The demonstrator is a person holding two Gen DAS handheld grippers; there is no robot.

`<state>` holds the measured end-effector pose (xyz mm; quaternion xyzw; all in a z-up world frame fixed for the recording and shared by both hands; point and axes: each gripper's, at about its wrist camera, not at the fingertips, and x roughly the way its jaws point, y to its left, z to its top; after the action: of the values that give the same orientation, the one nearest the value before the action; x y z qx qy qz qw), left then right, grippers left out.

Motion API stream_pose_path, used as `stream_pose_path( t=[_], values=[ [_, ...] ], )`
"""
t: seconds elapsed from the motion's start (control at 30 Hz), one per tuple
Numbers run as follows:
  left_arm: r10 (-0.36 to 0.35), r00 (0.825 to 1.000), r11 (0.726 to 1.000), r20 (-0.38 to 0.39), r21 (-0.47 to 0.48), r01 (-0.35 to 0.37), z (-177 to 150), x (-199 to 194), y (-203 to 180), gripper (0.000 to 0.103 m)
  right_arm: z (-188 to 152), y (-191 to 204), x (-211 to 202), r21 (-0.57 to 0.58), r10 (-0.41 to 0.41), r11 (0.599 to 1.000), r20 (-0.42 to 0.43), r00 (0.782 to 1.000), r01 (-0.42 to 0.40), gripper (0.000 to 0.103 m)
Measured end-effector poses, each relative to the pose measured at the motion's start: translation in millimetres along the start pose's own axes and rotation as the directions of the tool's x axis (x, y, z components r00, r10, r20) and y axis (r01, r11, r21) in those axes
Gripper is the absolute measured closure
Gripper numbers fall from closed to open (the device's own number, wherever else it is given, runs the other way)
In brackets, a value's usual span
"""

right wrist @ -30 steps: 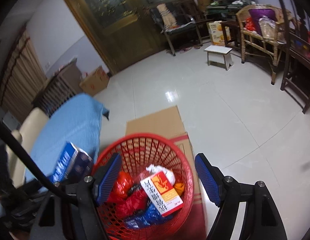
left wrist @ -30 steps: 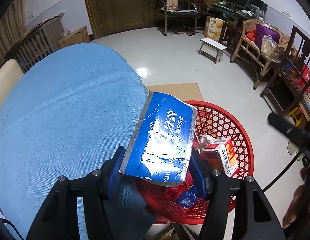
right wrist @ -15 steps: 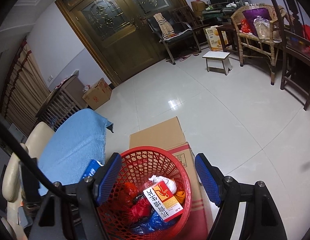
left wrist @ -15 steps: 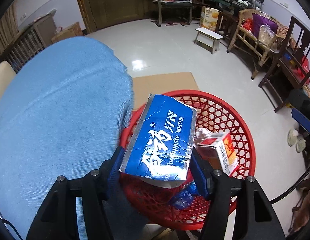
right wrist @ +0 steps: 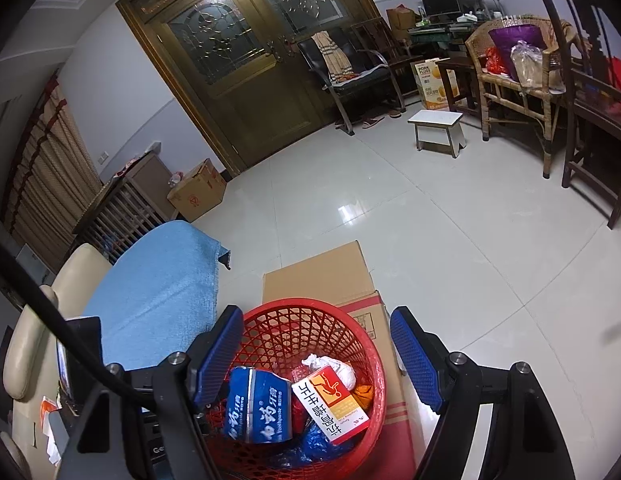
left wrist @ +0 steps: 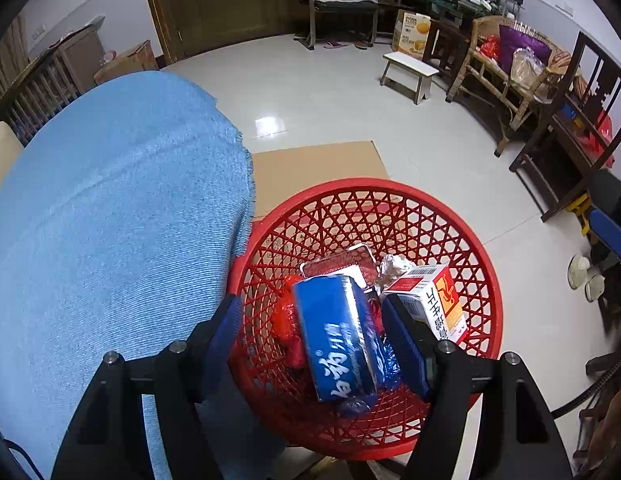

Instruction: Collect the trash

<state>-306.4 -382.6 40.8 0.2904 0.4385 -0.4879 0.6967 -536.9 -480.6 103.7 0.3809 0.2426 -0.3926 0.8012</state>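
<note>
Toothpaste box [left wrist: 338,336] lying in red basket [left wrist: 482,264], long axis running away from left hand-held gripper [left wrist: 316,334]; jaws wide, clear of box. Right hand-held gripper [right wrist: 316,354] wide, empty, above basket.

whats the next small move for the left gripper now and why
Probably lift the left gripper up and back out of the red basket. Its jaws stand open and the blue toothpaste box lies loose between them on the other trash, beside the white and orange box. Nothing is left to hold there, so the gripper is free for the next piece.
</note>
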Motion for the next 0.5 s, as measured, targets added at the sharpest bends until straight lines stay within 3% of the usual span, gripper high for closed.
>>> stream_pose_path(
  t=[0.27, 0.43, 0.5],
  values=[
    [-0.02, 0.994, 0.999, 0.108, -0.039, 0.025, -11.1, -45.8, 17.8, 0.03, -11.0, 24.4, -10.3, -0.063, -0.034, 0.997, -0.007, 0.999, 0.034, 0.024],
    [-0.005, 0.981, 0.997, 0.196, -0.075, 0.02, -28.9, -83.4, 40.3, 0.03, -29.4, 50.8, -12.7, -0.14, -0.069, 0.988, -0.037, 0.997, 0.063, 0.021],
    [0.027, 0.971, 0.995, 0.236, -0.102, -0.002, -41.6, -100.6, 54.3, 0.025, -39.1, 65.8, -13.2, -0.18, -0.078, 0.981, -0.055, 0.995, 0.067, 0.02]
  ],
)
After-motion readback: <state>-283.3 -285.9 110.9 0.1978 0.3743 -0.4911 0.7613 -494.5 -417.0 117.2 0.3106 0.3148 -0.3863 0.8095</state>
